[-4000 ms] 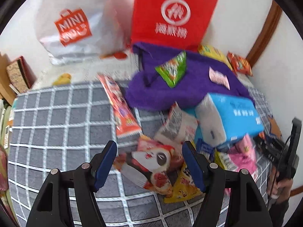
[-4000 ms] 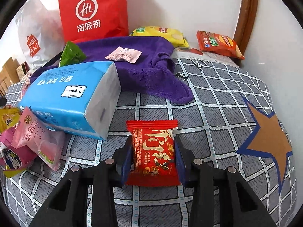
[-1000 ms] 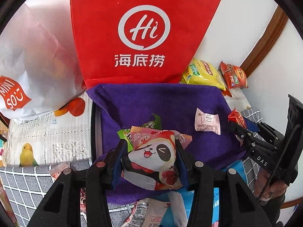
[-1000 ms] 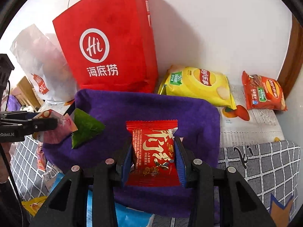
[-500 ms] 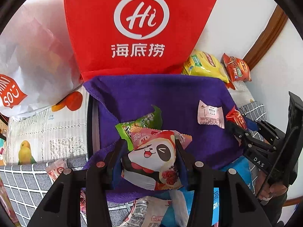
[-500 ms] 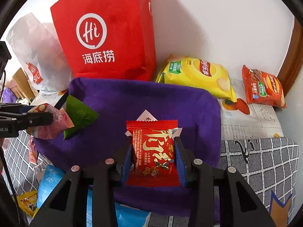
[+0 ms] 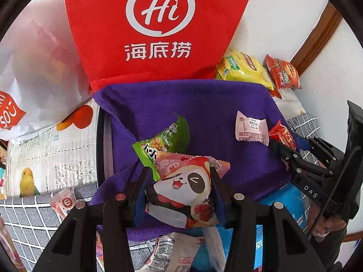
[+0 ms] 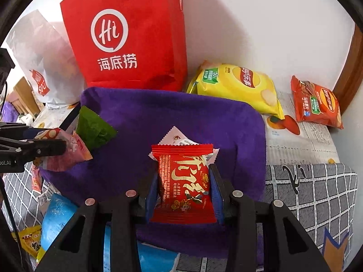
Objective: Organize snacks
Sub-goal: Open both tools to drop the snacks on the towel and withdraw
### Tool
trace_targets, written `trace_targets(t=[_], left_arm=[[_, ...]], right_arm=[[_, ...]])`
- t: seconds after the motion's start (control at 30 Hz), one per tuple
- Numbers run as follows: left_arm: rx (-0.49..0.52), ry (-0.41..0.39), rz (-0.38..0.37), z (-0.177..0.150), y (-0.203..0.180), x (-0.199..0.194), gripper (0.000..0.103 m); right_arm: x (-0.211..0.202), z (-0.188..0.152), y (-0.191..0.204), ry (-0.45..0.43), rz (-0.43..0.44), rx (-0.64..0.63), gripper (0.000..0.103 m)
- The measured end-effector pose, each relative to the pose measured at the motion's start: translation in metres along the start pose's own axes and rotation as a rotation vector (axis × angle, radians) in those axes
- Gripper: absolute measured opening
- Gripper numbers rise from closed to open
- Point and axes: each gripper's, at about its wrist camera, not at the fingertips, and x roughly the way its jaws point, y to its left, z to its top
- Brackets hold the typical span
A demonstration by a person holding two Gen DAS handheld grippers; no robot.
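Note:
My left gripper (image 7: 179, 181) is shut on a panda-print snack packet (image 7: 186, 192), held over the near left part of a purple cloth (image 7: 204, 104). A green snack packet (image 7: 163, 140) lies on the cloth just beyond it. My right gripper (image 8: 183, 181) is shut on a red snack packet with gold writing (image 8: 183, 181), above the cloth's (image 8: 181, 113) near middle. A small white-pink sachet (image 8: 177, 138) lies on the cloth right behind it and shows as the sachet (image 7: 249, 127) in the left wrist view. There the right gripper (image 7: 281, 138) comes in from the right.
A red Hi bag (image 8: 127, 38) and a white bag (image 8: 38, 59) stand against the wall behind the cloth. A yellow chip bag (image 8: 238, 86) and an orange chip bag (image 8: 315, 102) lie at the back right. A blue tissue pack (image 8: 59, 217) and several snacks crowd the near left.
Both grippers have sunk a little toward the purple cloth with their packets still held. The white-pink sachet now shows behind the red packet in the right wrist view.

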Motion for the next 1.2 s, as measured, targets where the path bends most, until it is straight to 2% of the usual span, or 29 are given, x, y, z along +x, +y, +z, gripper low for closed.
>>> trace_targets(t=[0.17,0.3,0.53,0.6,0.87,1.07,1.2], left_arm=[[-0.004,-0.001,-0.008,0.000,0.001,-0.002,0.047],[0.001,-0.010,-0.005,0.001,-0.001,-0.008,0.047],[0.011,-0.043,-0.005,0.002,-0.008,-0.025,0.062],[0.021,-0.062,-0.014,0.001,-0.011,-0.033,0.062],[0.036,-0.127,-0.051,-0.003,-0.020,-0.067,0.064],[0.038,-0.176,-0.059,-0.008,-0.022,-0.089,0.064],[0.060,-0.204,-0.053,-0.011,-0.029,-0.099,0.064]], right_arm=[[-0.001,0.000,0.001,0.003,-0.002,0.000,0.042],[-0.007,0.003,0.002,-0.008,-0.011,0.005,0.046],[-0.033,0.004,0.011,-0.045,-0.034,0.010,0.057],[-0.043,0.001,0.014,-0.057,-0.042,0.012,0.061],[-0.086,-0.015,0.012,-0.079,-0.104,0.070,0.064],[-0.112,-0.032,0.009,-0.072,-0.108,0.087,0.064],[-0.133,-0.044,0.010,-0.075,-0.163,0.076,0.064]])
